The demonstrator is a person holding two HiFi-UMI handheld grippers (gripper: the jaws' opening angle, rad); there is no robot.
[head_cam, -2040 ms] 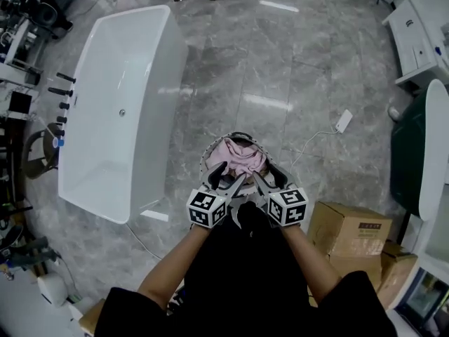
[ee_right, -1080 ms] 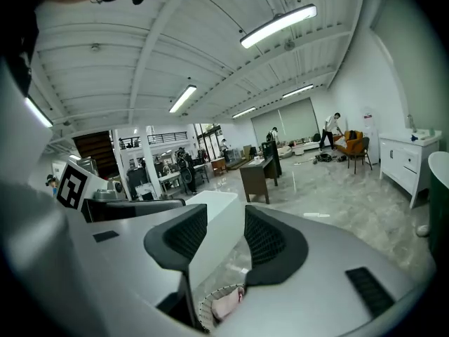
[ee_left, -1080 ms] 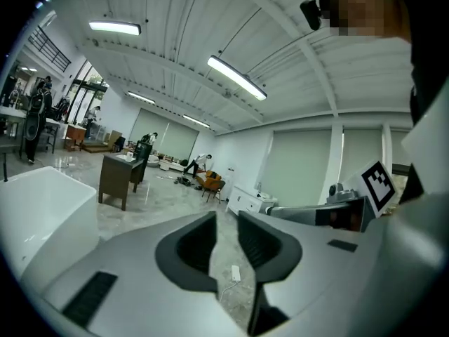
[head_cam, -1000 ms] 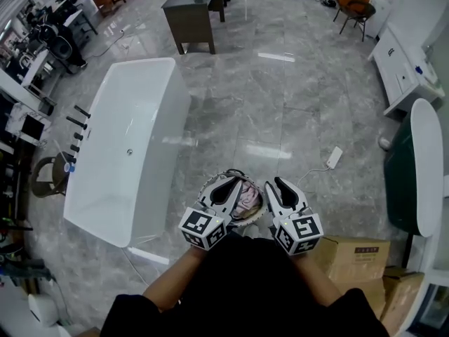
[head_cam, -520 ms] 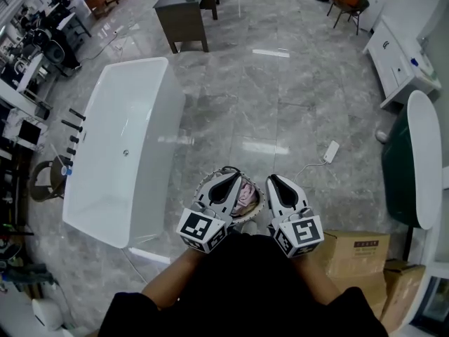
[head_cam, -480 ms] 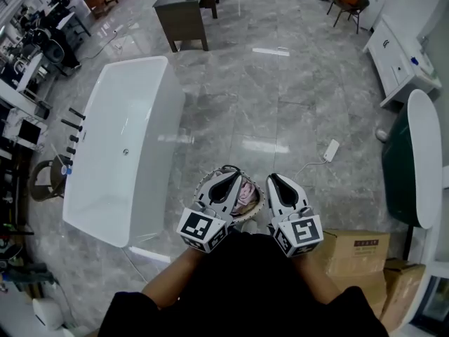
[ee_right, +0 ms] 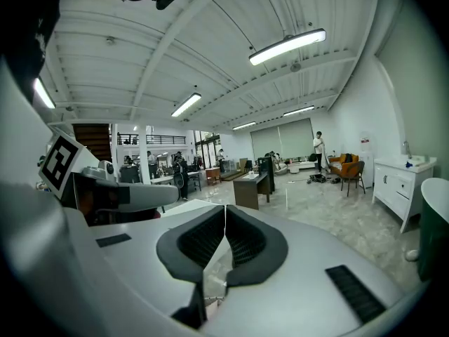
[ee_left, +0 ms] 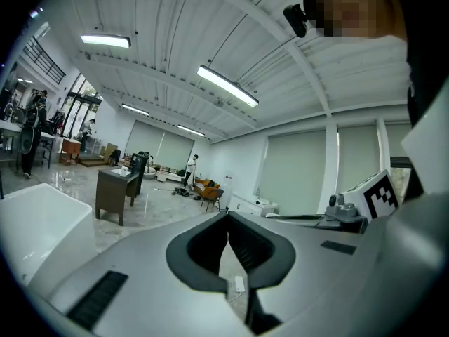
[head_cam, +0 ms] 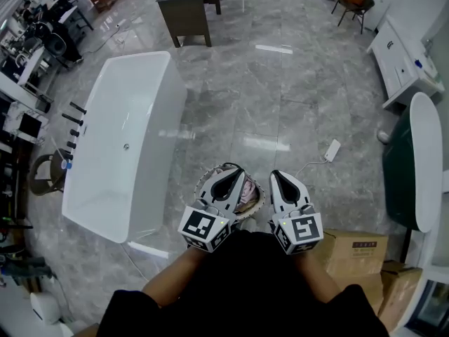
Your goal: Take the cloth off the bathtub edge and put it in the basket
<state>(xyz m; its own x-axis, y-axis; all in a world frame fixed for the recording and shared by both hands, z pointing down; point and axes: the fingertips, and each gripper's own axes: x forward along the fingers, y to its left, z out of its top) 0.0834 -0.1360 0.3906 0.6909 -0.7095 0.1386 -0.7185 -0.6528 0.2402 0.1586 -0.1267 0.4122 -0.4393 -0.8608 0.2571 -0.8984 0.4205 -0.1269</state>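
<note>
Pink cloth (head_cam: 247,196): bunched inside the basket, partly hidden behind your left gripper in the head view.
Basket (head_cam: 203,185): round, standing on the grey marble floor (head_cam: 295,104) right in front of you, between the tub and the cardboard boxes (head_cam: 354,248).
Bathtub (head_cam: 119,139): white, to the left of the basket and apart from it.
Left gripper (head_cam: 235,168): your head view has it overlapping the basket. Pads (ee_left: 249,248) are pressed together with nothing between them. Its camera looks out level across the room.
Right gripper (head_cam: 276,174): just right of the basket, side by side with your left one. Pads (ee_right: 242,241) meet at the tips, nothing in them.
Your arms: both are drawn in close to your body.
</note>
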